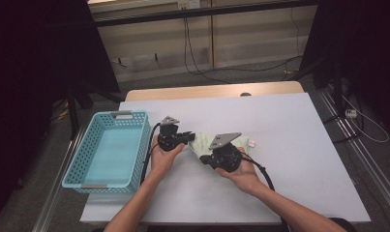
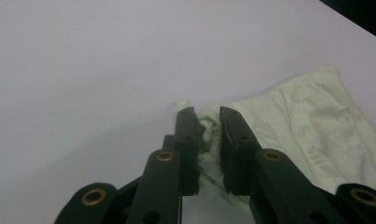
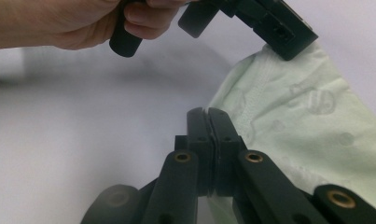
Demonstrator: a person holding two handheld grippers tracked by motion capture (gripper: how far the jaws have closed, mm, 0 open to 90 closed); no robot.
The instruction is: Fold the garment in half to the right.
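Cloth [image 2: 209,135] pinched between left fingers [image 2: 185,135].

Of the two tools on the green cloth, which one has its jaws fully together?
The right tool: its jaws meet with no gap. The left tool keeps a gap, with a bunched fold of the green cloth between its jaws.
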